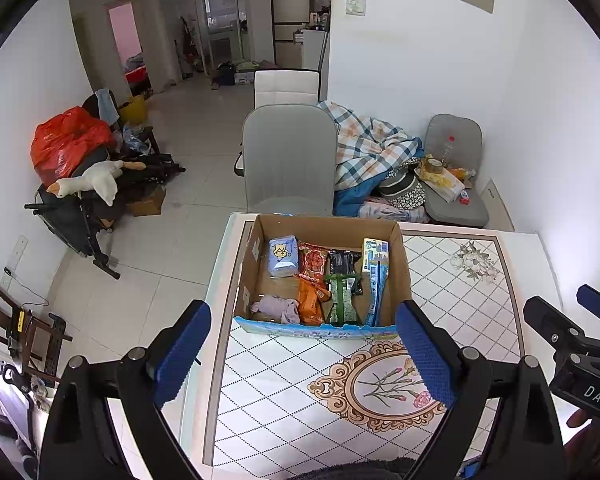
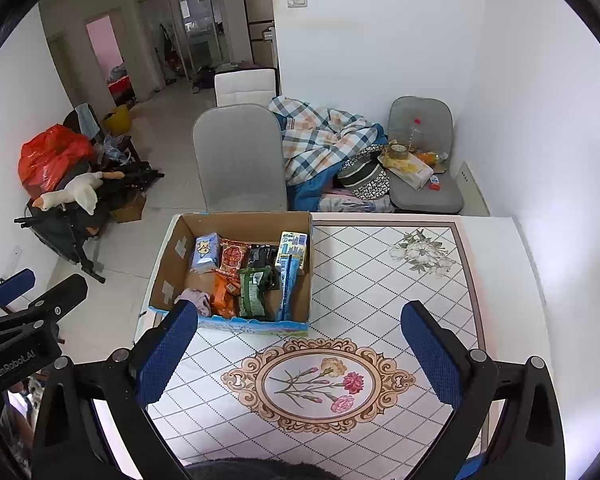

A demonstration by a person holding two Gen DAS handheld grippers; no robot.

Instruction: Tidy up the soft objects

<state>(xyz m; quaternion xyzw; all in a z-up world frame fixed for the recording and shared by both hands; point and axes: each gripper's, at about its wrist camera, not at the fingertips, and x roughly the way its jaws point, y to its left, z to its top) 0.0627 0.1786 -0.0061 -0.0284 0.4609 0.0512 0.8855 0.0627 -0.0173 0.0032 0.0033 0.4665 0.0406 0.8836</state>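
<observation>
A cardboard box (image 1: 400, 264) stands on the patterned table (image 1: 460, 300). It holds a blue tissue pack (image 1: 283, 256), a red snack bag (image 1: 313, 260), an orange packet (image 1: 310, 300), a green packet (image 1: 342, 300), a blue-white carton (image 1: 375, 254) and a crumpled lilac cloth (image 1: 276, 308). My left gripper (image 1: 304, 352) is open and empty, just in front of the box. My right gripper (image 2: 300, 354) is open and empty, above the table to the right of the box (image 2: 168, 256). The same items show in the right wrist view, with the cloth (image 2: 198, 298) at the near left corner.
A grey chair (image 1: 290, 156) stands behind the table's far edge. A checked blanket (image 1: 372, 148) and a cluttered grey seat (image 1: 454, 184) lie by the wall. A stroller with a plush goose (image 1: 88, 184) and a red bag (image 1: 66, 144) stands at the left.
</observation>
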